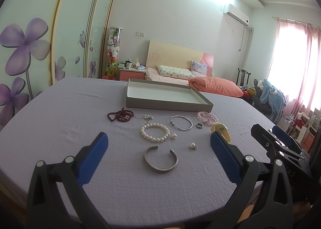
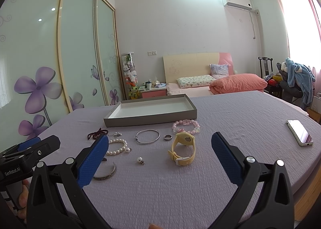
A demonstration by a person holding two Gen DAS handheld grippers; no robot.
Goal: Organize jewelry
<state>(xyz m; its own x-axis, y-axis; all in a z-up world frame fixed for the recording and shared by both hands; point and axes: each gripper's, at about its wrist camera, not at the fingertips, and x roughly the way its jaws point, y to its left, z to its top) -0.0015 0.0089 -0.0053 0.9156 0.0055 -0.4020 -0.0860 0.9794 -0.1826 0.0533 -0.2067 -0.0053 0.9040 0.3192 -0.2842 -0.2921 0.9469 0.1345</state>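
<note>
Jewelry lies on a purple tablecloth in front of an empty grey tray (image 1: 168,106) (image 2: 148,118). There is a silver cuff (image 1: 160,159) (image 2: 109,172), a pearl bracelet (image 1: 154,132) (image 2: 118,146), a thin silver bangle (image 1: 181,122) (image 2: 147,136), a dark bead string (image 1: 120,115) (image 2: 96,133), a pink bead bracelet (image 1: 207,117) (image 2: 185,125), a ring (image 1: 199,125) (image 2: 167,137), pearl earrings (image 1: 193,145) (image 2: 140,160) and a yellow watch (image 2: 182,148) (image 1: 219,128). My left gripper (image 1: 159,142) is open above the cuff. My right gripper (image 2: 160,144) is open near the watch.
A white phone (image 2: 300,132) lies on the table at the right. A bed with a pink quilt (image 2: 238,83), a nightstand and a sliding wardrobe stand behind the table. A chair with clothes (image 2: 299,80) is at the far right.
</note>
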